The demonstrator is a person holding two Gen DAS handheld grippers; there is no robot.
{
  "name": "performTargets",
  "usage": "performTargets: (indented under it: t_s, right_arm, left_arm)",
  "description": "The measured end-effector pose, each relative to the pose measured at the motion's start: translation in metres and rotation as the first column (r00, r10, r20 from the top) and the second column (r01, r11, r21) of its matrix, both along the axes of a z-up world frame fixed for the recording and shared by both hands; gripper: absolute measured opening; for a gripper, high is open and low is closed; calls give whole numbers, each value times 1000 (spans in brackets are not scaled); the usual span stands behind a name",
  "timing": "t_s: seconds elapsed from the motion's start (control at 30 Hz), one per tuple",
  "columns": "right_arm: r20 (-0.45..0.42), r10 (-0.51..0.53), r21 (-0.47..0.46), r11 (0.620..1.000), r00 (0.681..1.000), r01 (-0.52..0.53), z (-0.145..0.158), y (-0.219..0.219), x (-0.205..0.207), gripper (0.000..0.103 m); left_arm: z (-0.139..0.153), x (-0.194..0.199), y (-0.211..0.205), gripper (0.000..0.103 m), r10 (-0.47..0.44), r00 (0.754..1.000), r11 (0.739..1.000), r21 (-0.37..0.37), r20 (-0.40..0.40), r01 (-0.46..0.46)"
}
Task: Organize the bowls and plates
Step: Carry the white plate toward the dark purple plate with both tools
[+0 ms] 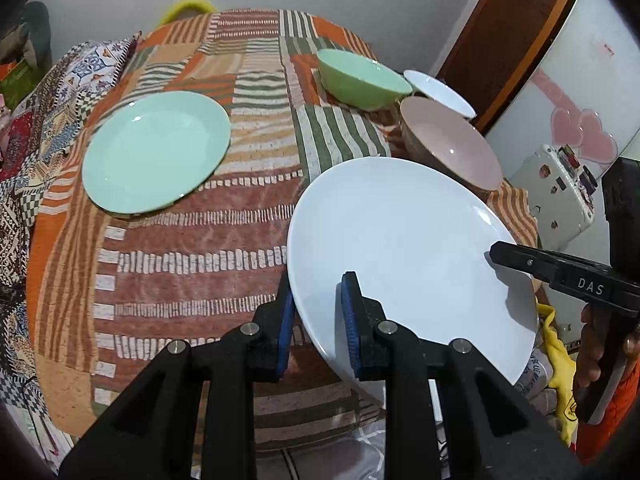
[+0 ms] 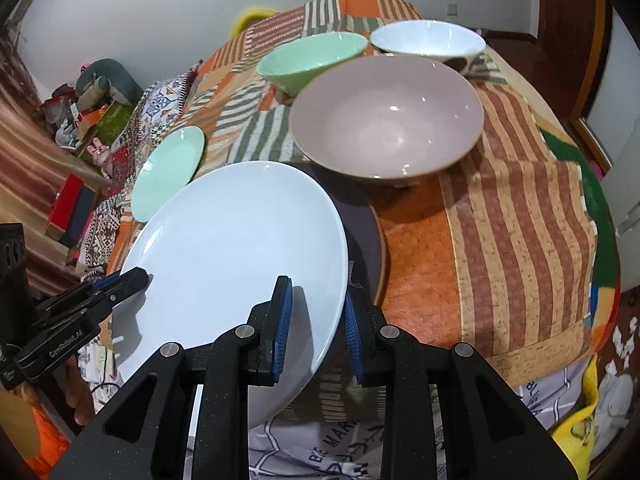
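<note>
A white plate (image 1: 404,248) (image 2: 240,248) is held tilted above the table's near edge, gripped on opposite rims by both grippers. My left gripper (image 1: 318,326) straddles its left rim with its blue pads; it shows in the right wrist view (image 2: 132,278). My right gripper (image 2: 316,330) straddles the right rim; it shows in the left wrist view (image 1: 500,254). A dark plate (image 2: 364,236) lies under the white one. A green plate (image 1: 156,152) (image 2: 168,172) lies at the left. A pink bowl (image 1: 452,148) (image 2: 388,120), a green bowl (image 1: 360,78) (image 2: 312,60) and a white bowl (image 1: 440,92) (image 2: 428,38) stand behind.
The table carries a striped patchwork cloth (image 1: 192,256) (image 2: 512,240). A white fridge (image 1: 572,92) and a brown door (image 1: 508,24) stand at the right. Clutter and boxes (image 2: 80,120) lie beyond the table's left side.
</note>
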State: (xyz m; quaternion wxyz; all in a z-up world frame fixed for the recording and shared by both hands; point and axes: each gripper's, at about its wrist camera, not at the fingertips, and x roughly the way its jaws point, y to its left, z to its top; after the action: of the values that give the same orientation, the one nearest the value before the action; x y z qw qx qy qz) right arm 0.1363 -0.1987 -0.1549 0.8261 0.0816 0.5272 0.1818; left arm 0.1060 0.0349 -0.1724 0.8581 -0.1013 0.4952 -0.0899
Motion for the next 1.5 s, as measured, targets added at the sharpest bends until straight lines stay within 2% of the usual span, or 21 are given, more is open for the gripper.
performTargets:
  t_s: [0.87,1.1,1.27,1.5]
  right_arm:
    - [-45,-26,7,1000,999,27,-15,-6,18,23]
    - [-44,-23,12,1000,999,23,-15,-10,17,23]
    - [-40,-14,-1,1000,999,14,-15,-7,18,23]
    - [-42,-10,-6,1000,999,9,-14,-7,18,22]
  left_arm:
    - [-36,31,-4,25,-4,995,1000,-18,-98,2]
    - [-40,34,-3,25,-1,995,1000,-24,-96,-1]
    - [-41,34,-6,26,2,997,1000,9,-82,-2]
    - [-42,34,-7,26,3,997,1000,18,-81,-2]
